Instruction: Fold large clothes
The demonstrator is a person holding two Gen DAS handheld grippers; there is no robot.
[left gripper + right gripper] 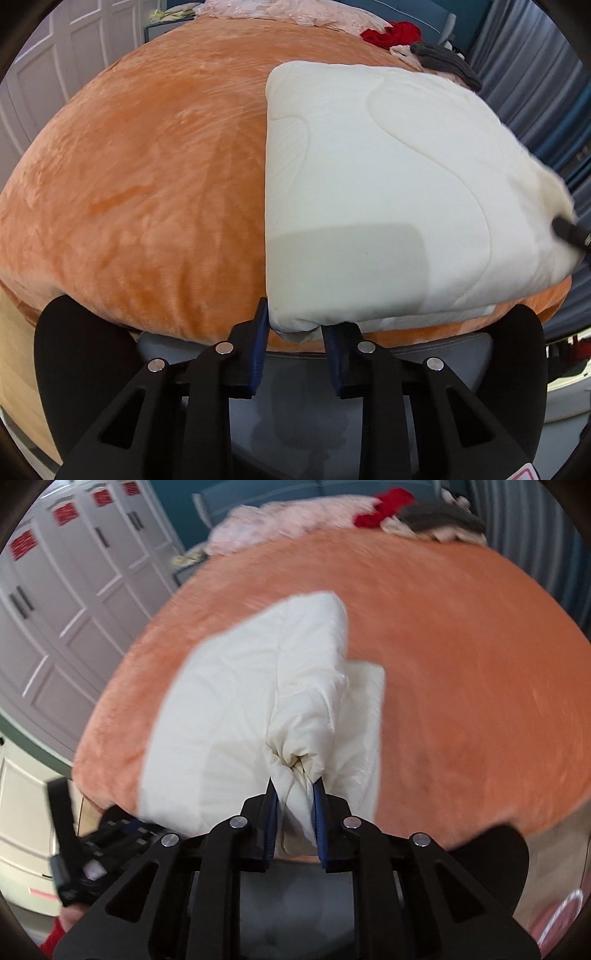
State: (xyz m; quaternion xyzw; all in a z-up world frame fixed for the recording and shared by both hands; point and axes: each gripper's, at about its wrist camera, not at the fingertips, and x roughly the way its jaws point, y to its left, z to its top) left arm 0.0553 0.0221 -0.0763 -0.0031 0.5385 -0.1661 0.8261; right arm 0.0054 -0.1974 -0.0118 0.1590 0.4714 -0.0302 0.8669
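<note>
A cream quilted blanket (pixel 388 192) lies folded on the right part of an orange plush bed cover (pixel 147 192). My left gripper (pixel 293 325) is at the blanket's near left corner, its jaws on either side of the corner, and seems to grip it. My right gripper (pixel 295 794) is shut on a bunched corner of the blanket (pixel 258 686) and holds it lifted above the bed (pixel 461 664). The right gripper's tip shows at the right edge of the left wrist view (pixel 569 230). The left gripper shows blurred at lower left in the right wrist view (pixel 96 845).
A pile of clothes lies at the bed's far end: pink (pixel 288 520), red (pixel 384 504) and grey (pixel 439 515) items. White wardrobe doors (pixel 66 602) stand to the left. Blue-grey curtains (pixel 535 92) hang to the right.
</note>
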